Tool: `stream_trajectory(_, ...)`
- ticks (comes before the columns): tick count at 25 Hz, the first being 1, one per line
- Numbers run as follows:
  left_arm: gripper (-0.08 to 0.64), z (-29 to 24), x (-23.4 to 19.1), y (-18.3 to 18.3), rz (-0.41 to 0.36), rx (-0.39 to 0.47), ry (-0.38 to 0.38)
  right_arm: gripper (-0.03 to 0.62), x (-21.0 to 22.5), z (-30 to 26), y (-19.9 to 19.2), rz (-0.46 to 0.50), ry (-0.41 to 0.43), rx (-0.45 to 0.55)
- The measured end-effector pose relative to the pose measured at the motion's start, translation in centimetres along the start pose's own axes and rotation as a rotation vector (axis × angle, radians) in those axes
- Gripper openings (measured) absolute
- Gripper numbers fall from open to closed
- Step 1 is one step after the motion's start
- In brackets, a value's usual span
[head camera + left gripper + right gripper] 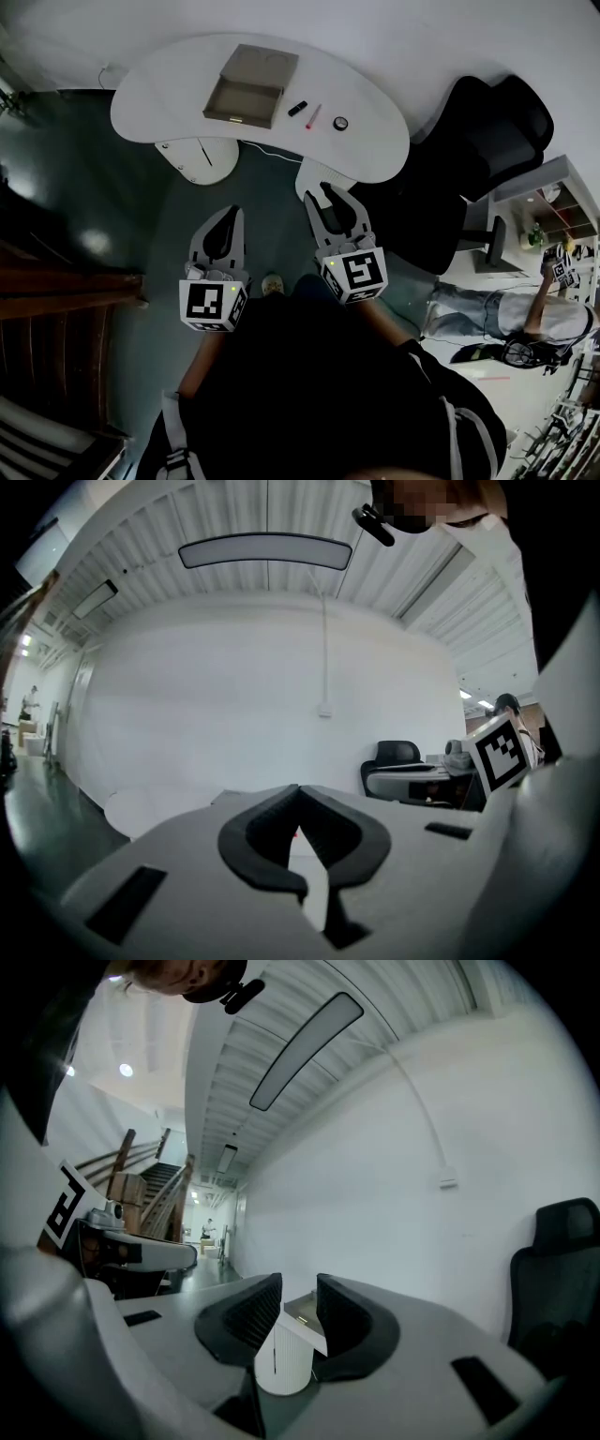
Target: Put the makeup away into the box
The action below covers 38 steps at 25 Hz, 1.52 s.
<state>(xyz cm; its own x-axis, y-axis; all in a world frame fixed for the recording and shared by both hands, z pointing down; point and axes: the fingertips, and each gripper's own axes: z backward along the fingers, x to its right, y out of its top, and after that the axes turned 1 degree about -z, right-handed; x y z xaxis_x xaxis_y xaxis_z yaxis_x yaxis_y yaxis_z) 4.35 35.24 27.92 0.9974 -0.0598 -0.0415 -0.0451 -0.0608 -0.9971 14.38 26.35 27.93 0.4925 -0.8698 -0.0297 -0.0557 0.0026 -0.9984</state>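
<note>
The black tube (296,109), red stick (312,117) and round compact (340,123) lie on the desk (169,89) beside the open box (242,98). We judge them light, hard and slick, best pinched mid-body. Our left gripper (231,210) has its jaws together; the right gripper (328,194) has its jaws apart and empty.

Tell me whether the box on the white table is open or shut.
Open: in the head view the box has its lid flipped back, and its inside shows.

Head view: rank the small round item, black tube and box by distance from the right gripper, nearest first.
From the right gripper:
1. small round item, toward the table's right end.
2. black tube, just right of the box.
3. box, mid-table, farthest left.
</note>
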Motion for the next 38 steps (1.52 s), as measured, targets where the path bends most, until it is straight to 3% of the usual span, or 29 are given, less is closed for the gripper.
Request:
stream_trajectory(10, 0.003, -1.5, -0.8, -0.9, 0.024, -0.025, -0.039, 0.17, 0.3, -1.3, -0.3, -0.019, -0.015, -0.002)
stream_trajectory(22, 0.003, -6.7, -3.3, -0.5, 0.032, -0.007, -0.052, 0.179, 3.0, -6.6, -0.3, 0.0, -0.015, -0.012)
stream_trajectory(38, 0.003, -21.3, -9.0, -0.1, 0.066, -0.05, -0.09, 0.183, 11.2, -19.5, -2.5, 0.011, -0.019, -0.094)
